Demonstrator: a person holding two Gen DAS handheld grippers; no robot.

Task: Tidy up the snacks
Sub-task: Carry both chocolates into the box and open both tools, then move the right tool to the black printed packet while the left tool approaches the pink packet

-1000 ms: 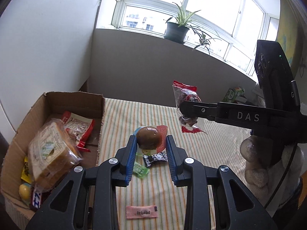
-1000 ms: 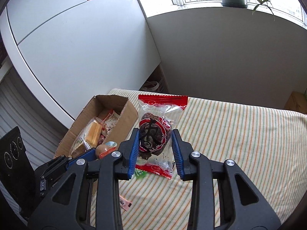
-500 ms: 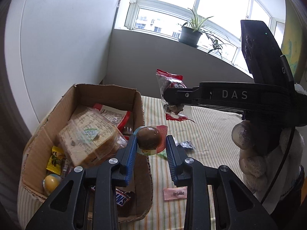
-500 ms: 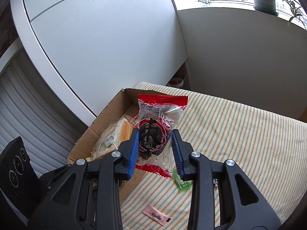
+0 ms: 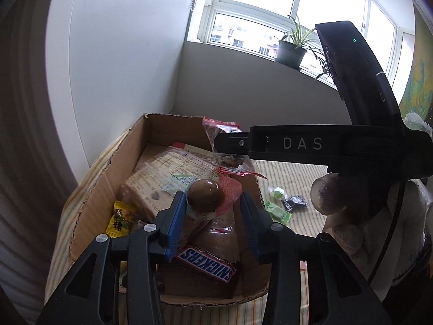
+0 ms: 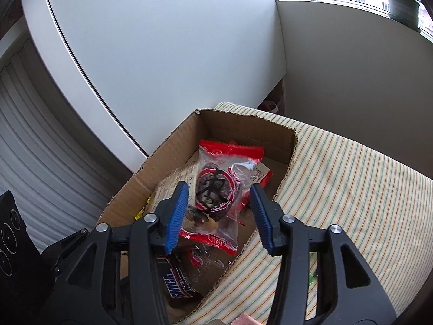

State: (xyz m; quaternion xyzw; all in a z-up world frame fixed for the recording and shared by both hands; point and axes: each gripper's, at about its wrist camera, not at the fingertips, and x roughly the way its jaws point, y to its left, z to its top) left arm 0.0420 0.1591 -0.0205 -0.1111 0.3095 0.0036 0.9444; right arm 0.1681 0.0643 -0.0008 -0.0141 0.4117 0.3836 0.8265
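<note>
While both grippers hang over the cardboard box (image 5: 92, 203), their jaws are opening. The left gripper (image 5: 213, 211) lets go of the brown egg snack (image 5: 205, 196); the right gripper (image 6: 219, 203) frees the red-and-clear packet (image 6: 216, 189). Several snacks already fill the box. Green candies (image 5: 278, 212) and a black wrapper (image 5: 296, 200) wait on the striped cloth (image 6: 351, 189), at three o'clock from the box.

A potted plant (image 5: 291, 50) stands on the sill beside a white cabinet (image 6: 162, 48).
</note>
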